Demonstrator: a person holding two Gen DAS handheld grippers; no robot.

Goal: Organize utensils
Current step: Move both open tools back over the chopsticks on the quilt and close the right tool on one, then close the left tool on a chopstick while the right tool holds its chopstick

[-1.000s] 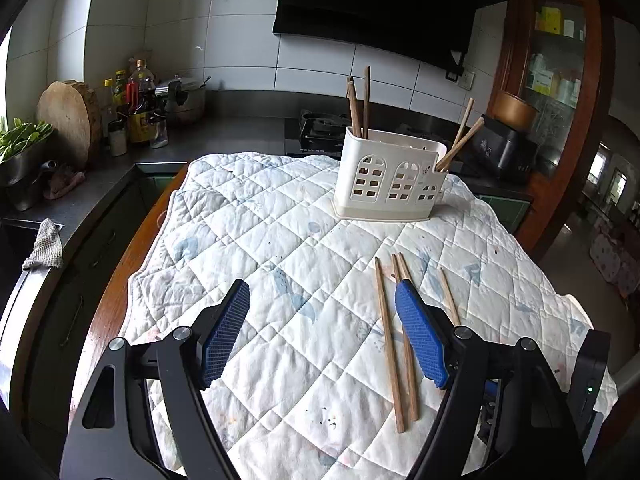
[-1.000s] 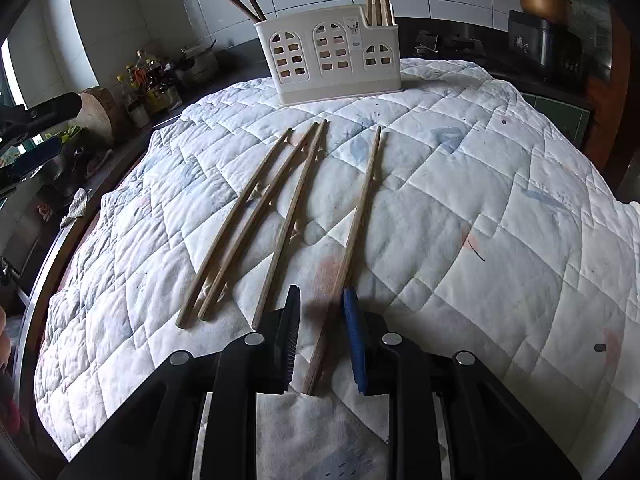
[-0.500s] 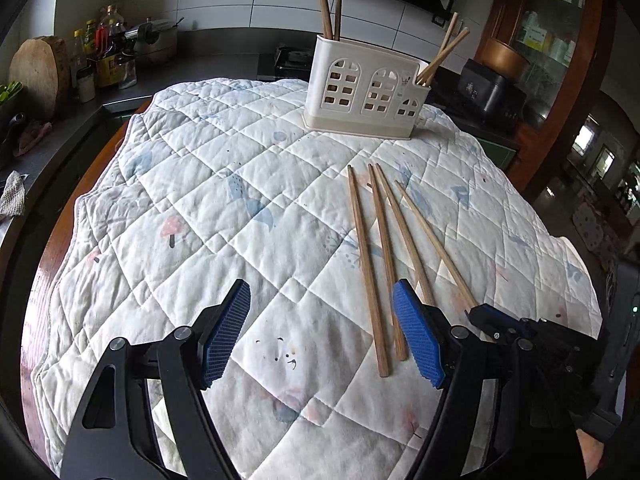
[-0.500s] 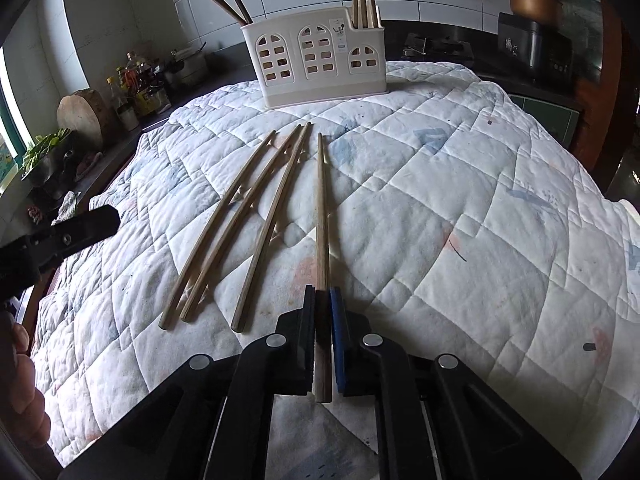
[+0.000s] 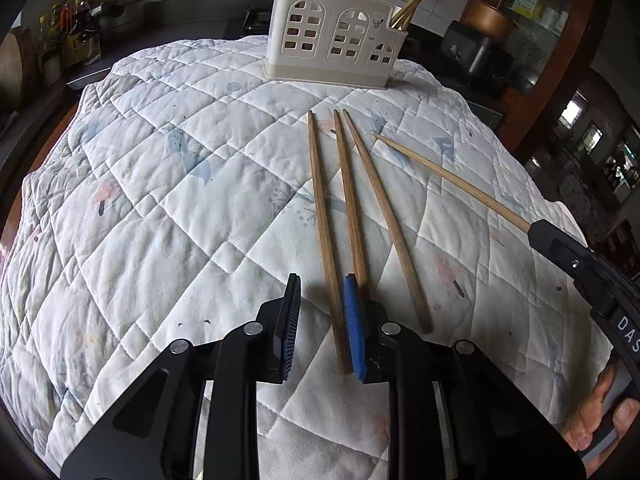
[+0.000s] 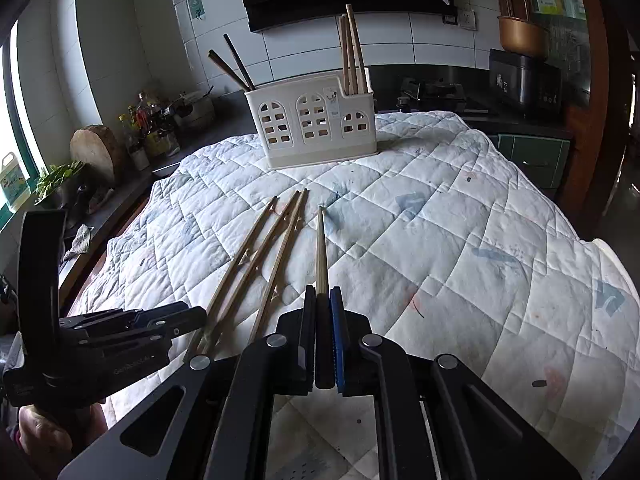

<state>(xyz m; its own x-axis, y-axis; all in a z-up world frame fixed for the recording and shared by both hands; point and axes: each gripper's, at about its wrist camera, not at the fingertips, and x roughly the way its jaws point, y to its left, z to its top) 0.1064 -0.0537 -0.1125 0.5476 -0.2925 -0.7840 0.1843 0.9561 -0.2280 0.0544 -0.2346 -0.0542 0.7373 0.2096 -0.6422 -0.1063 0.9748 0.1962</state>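
Chopsticks are the items to sort: thin wooden rods, judged light, stiff and smooth, likely to roll on the padded cloth and to pivot in a narrow grip. Best hold is near the thick end, pads square across the rod.

Left wrist view:
- Three chopsticks (image 5: 352,216) lie side by side on the quilted cloth (image 5: 160,200), thin tips toward the holder.
- The left gripper (image 5: 320,320) is low over their near ends. Its jaws are closing; the leftmost chopstick (image 5: 326,240) lies between the pads, beside the blue pad (image 5: 354,320), but the other pad stands apart from it, so no grip is made yet.
- The right gripper (image 5: 560,248) enters from the right edge, a fourth chopstick (image 5: 448,178) projecting from it at a slant above the cloth.
- The white holder (image 5: 336,44) stands upright at the far side of the cloth. Sticks rise from its left and right ends.

Right wrist view:
- The right gripper (image 6: 322,336) is clamped on the thick end of the fourth chopstick (image 6: 321,248), which points straight ahead toward the holder.
- The holder (image 6: 312,124) has several compartments: two dark sticks (image 6: 232,64) lean out of the left one, pale chopsticks (image 6: 351,52) stand in the right one; the middle one shows nothing above its rim.
- The left gripper (image 6: 192,316) sits at the near ends of the three chopsticks (image 6: 260,256) on the cloth.
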